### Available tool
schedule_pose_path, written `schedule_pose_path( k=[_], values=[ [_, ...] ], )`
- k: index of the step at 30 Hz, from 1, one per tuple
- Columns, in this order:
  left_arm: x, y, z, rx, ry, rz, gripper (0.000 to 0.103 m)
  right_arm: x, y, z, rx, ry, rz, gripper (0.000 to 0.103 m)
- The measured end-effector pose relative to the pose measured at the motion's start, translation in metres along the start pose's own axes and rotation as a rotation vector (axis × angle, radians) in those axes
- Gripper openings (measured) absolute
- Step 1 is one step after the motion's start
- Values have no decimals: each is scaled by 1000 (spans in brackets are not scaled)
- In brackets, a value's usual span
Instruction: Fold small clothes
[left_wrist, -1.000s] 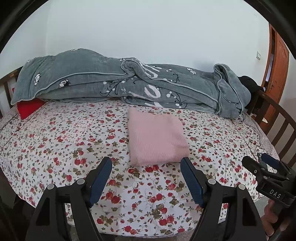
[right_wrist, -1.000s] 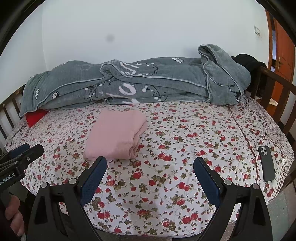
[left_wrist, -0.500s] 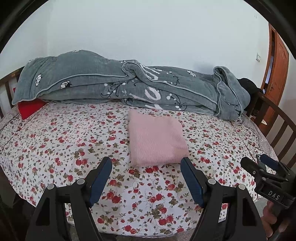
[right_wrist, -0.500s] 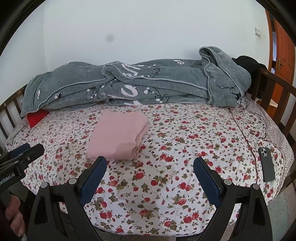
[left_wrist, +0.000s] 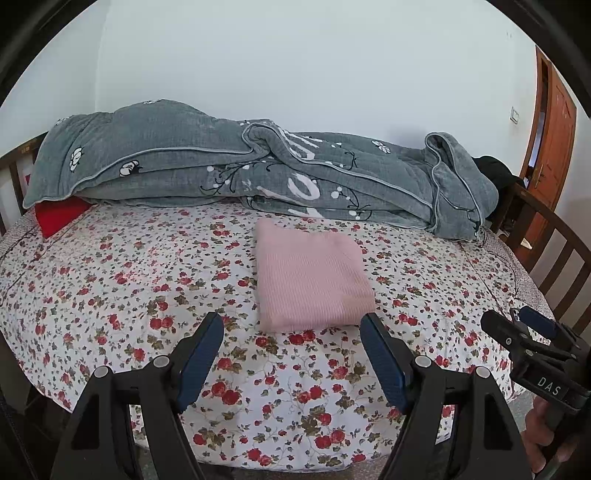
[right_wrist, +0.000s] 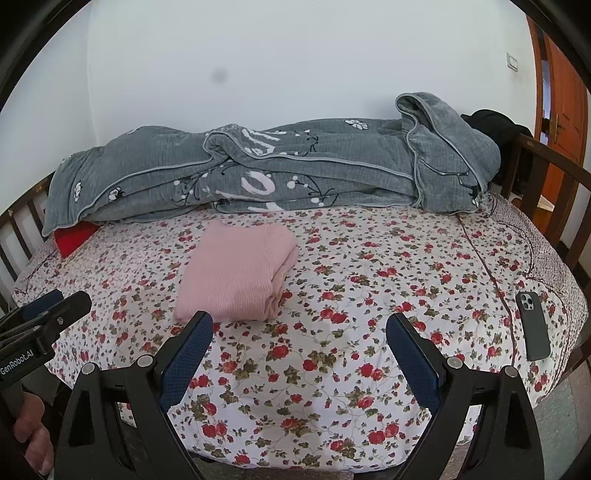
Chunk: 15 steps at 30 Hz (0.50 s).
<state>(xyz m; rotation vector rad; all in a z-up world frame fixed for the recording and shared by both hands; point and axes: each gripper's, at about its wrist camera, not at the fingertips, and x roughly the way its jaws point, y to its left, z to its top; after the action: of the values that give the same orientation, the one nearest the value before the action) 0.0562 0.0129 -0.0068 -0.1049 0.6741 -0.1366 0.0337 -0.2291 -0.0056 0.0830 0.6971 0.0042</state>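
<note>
A pink garment (left_wrist: 310, 273) lies folded into a neat rectangle on the floral bed sheet (left_wrist: 147, 277), near the middle of the bed. My left gripper (left_wrist: 291, 325) hovers just short of its near edge, open, with nothing between the blue pads. In the right wrist view the same pink garment (right_wrist: 236, 273) sits ahead and to the left. My right gripper (right_wrist: 299, 321) is open over bare floral sheet (right_wrist: 369, 277), apart from the cloth. Each gripper shows at the edge of the other's view, held by a hand.
A rumpled grey quilt (left_wrist: 221, 170) runs along the wall behind the garment, with a red pillow (left_wrist: 59, 216) under its left end. A dark phone (right_wrist: 533, 325) lies near the bed's right edge. A wooden rail (right_wrist: 546, 177) borders the right side, with a brown door (left_wrist: 554, 147) beyond.
</note>
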Motion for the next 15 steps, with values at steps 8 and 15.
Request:
schedule_pose_path(
  k=[8,15],
  values=[
    [0,0,0,-2,-2,1,75,0,0,0,1,1,-1,93],
    [-1,1,1,-3,-1,1,75,-1,0,0,2,-1,-1,93]
  ],
)
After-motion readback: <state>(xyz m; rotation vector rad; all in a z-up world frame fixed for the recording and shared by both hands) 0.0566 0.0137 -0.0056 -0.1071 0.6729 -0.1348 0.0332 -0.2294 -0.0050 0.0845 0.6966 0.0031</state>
